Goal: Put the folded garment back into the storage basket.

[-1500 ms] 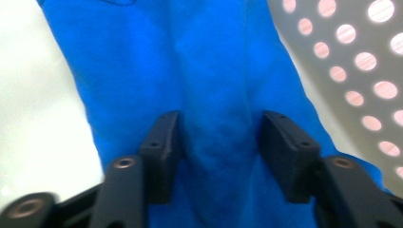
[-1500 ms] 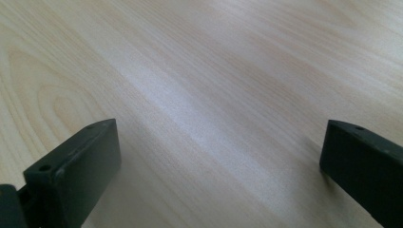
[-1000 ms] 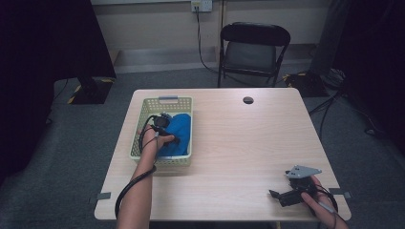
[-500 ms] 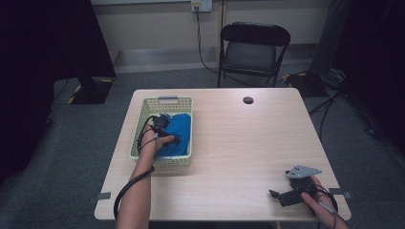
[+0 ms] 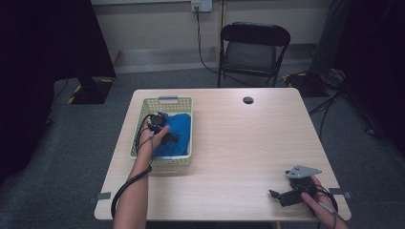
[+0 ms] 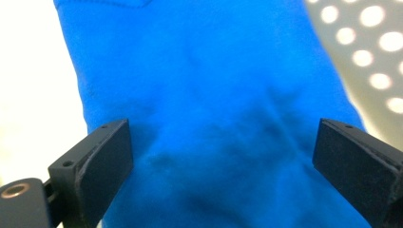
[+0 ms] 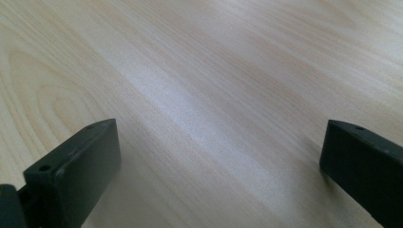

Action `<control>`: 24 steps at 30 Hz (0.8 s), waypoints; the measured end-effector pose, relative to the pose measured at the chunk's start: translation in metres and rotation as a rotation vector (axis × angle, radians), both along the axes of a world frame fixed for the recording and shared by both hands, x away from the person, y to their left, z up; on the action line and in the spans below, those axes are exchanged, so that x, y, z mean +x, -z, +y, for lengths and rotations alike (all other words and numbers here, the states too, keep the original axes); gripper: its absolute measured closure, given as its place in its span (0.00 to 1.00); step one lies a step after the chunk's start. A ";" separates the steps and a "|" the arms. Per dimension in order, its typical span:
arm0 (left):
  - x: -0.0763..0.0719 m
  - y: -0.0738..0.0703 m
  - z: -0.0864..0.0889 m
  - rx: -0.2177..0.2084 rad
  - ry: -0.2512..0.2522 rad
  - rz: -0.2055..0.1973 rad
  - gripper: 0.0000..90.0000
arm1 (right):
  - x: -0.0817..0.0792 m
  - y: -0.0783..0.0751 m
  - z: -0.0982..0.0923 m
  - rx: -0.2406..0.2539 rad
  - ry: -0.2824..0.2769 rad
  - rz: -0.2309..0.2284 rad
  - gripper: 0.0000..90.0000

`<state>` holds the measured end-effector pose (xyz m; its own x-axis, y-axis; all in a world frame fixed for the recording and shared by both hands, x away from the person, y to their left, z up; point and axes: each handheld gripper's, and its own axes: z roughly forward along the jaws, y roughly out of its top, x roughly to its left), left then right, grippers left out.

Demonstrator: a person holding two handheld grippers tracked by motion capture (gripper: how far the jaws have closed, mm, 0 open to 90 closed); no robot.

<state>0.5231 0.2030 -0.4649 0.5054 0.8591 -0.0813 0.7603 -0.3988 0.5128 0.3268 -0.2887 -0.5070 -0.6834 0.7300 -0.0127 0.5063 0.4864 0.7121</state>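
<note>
With its jaws spread wide and nothing clamped, the left gripper (image 5: 165, 136) hung over the blue cloth (image 5: 175, 133) in the basket (image 5: 162, 101) at ten o'clock on the table (image 5: 248, 143), and I reckoned a shallow pinch might snag only a loose fold.

Lab-like room — black curtains (image 5: 47, 43), folding chair (image 5: 253, 50), grey carpet (image 5: 71, 157).

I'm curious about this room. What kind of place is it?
Probably a plain workroom or lab: a bare wooden table, a folding chair by the wall, grey carpet, and cables running to a wall socket.
</note>
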 end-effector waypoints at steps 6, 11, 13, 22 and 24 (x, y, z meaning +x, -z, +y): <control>-0.003 -0.012 0.001 -0.020 0.012 -0.021 0.06 | 0.000 0.000 0.000 0.000 0.000 0.000 0.00; -0.006 -0.019 0.000 -0.025 0.025 -0.033 0.06 | 0.000 0.000 0.000 0.000 0.000 0.000 0.00; -0.007 -0.021 0.001 -0.029 0.020 -0.038 0.06 | 0.000 0.000 0.000 0.000 0.000 0.000 0.00; -0.013 -0.032 0.002 -0.045 0.029 -0.048 0.06 | 0.000 0.000 0.000 0.000 0.000 0.000 0.00; -0.015 -0.034 0.003 -0.053 0.033 -0.051 0.06 | 0.000 0.000 0.000 0.000 0.000 0.000 0.00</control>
